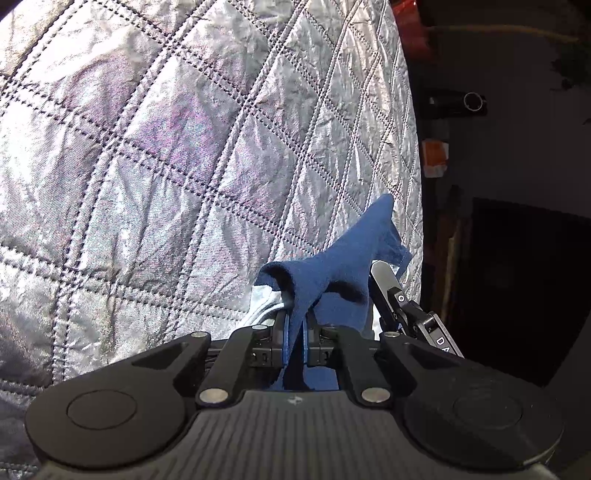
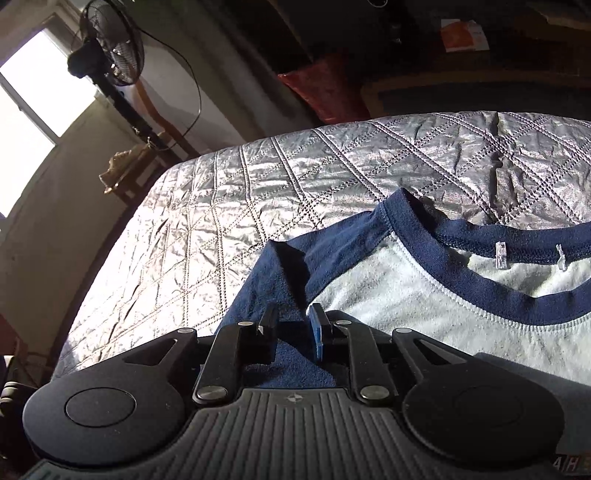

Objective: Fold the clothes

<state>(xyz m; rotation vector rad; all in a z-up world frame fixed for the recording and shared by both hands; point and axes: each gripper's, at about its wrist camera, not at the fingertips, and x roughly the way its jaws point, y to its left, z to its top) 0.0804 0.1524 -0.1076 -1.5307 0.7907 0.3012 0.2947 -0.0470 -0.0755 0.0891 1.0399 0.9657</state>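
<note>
A light grey T-shirt (image 2: 424, 295) with a navy collar (image 2: 461, 266) and navy sleeves lies on a silver quilted bedspread (image 2: 258, 177). In the right wrist view a raised fold of the navy sleeve (image 2: 280, 273) runs between the fingers of my right gripper (image 2: 291, 323), which is shut on it. In the left wrist view my left gripper (image 1: 295, 332) is shut on another pinch of blue sleeve cloth (image 1: 332, 266), lifted into a peak above the bedspread (image 1: 147, 166). A metal finger of the other gripper (image 1: 386, 280) shows just right of that cloth.
The bed's edge runs down the right of the left wrist view, with dark floor beyond. Beyond the bed stand a fan (image 2: 110, 44) by a bright window (image 2: 33, 92), a small stand (image 2: 129, 166), a red cushion (image 2: 325, 88) and an orange-and-white box (image 2: 463, 35).
</note>
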